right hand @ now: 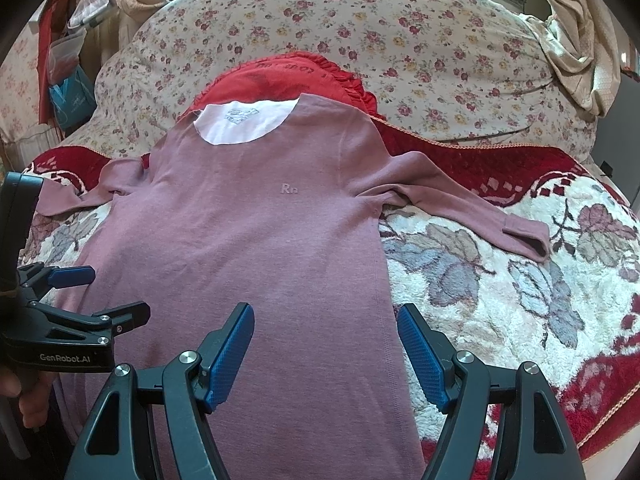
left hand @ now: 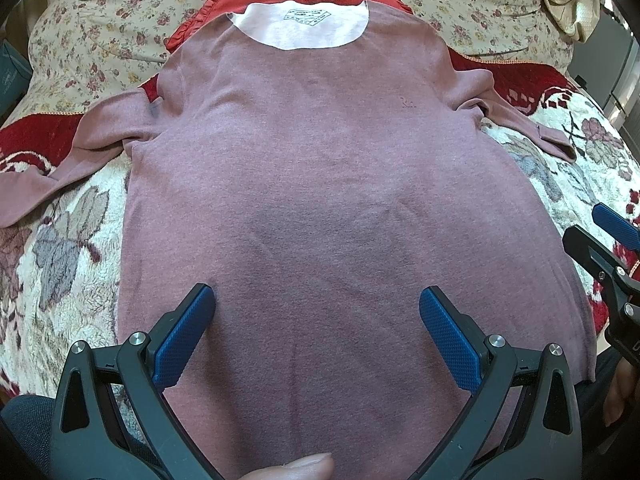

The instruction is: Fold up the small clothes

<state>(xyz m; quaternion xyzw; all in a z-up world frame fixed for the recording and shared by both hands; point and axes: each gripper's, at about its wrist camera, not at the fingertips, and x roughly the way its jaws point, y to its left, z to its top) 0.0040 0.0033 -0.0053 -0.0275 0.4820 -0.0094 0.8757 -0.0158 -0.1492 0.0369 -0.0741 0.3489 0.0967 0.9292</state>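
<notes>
1. Flat on the blanket (right hand: 500,280) lies the shirt (left hand: 320,160), front up, neck away from the cameras, both sleeves spread outward.
2. Its right sleeve (right hand: 480,208) lies on the blanket's leaf pattern; the left sleeve (left hand: 60,160) is bunched and wrinkled.
3. Its neck rests on a red cushion (right hand: 288,76), which lies against a floral pillow (right hand: 400,32).
4. Over the lower middle of the shirt, the left gripper (left hand: 316,320) has its fingers spread wide, holding nothing.
5. At the shirt's right edge, the right gripper (right hand: 326,336) is likewise spread and empty, one finger over cloth, the other over blanket.
</notes>
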